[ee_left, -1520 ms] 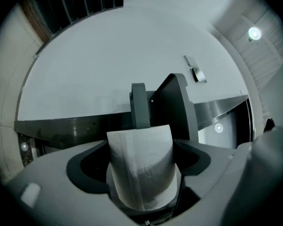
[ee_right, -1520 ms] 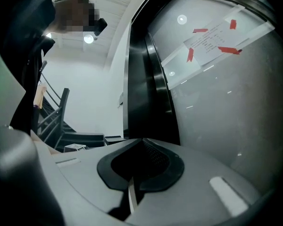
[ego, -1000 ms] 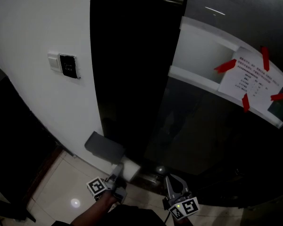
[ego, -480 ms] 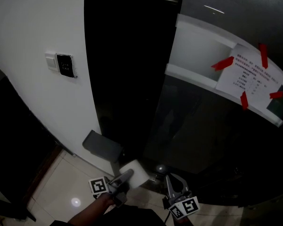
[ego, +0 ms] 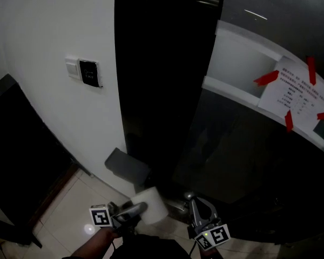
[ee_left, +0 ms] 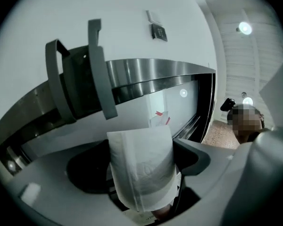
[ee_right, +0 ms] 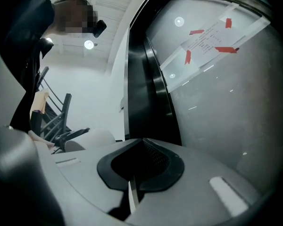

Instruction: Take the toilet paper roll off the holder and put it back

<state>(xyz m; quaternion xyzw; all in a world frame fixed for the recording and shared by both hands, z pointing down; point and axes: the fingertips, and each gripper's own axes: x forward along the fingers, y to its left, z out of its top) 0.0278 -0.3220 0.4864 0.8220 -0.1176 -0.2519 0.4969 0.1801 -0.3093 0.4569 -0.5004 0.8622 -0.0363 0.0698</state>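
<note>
My left gripper is pinching the soft white toilet roll just off the grey holder, right gripper closed and empty; squashed, it'll probably snag.

left gripper low at 7 o'clock in head view, jaws pointing toward 2 o'clock, clamped on toilet paper roll, one jaw lying across roll's side. left hand wrapped on handle, forearm running off at 6 o'clock. right gripper low at 5 o'clock, pointing toward 11 o'clock, jaws pressed together, nothing between. grippers near each other, not touching.
</note>
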